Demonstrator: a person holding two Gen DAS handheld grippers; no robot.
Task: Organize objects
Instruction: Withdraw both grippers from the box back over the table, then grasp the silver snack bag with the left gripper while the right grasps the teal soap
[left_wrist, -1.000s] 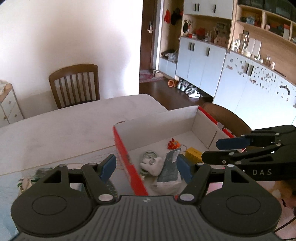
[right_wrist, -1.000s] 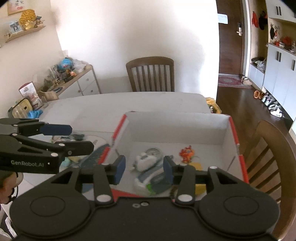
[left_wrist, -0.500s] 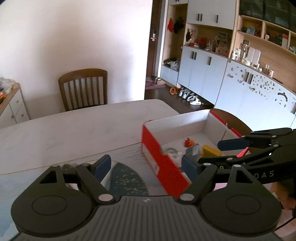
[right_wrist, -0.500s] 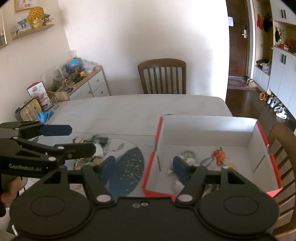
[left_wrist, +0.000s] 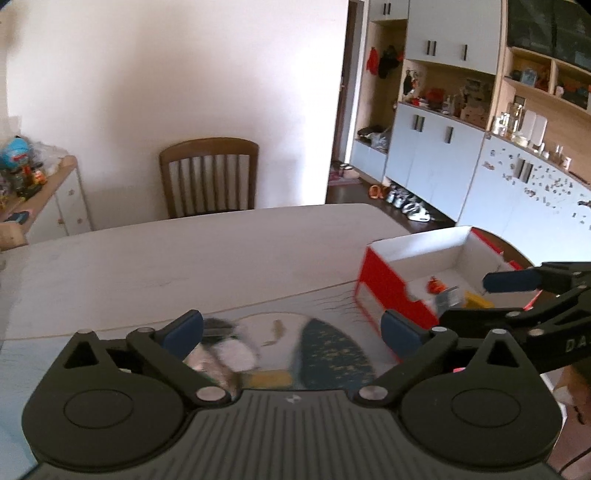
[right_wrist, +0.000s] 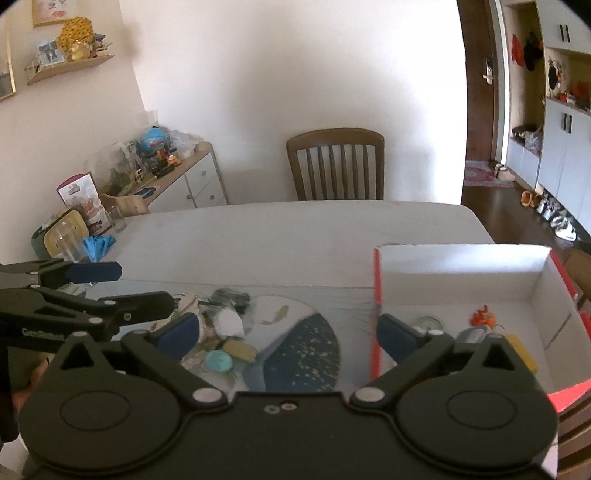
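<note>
Fingers on both my left gripper (left_wrist: 291, 328) and right gripper (right_wrist: 287, 325) are opening wide, nothing pinched between them. I'm looking at a blurry pile of small objects (right_wrist: 225, 332) lying on the fish-print mat (right_wrist: 306, 343), left of the red box (right_wrist: 461, 280); can't really make out what most are. Box is sitting at the table's (right_wrist: 295, 236) right edge, open top up, long axis running left-right in the right view, contents half hidden behind my finger.
</note>
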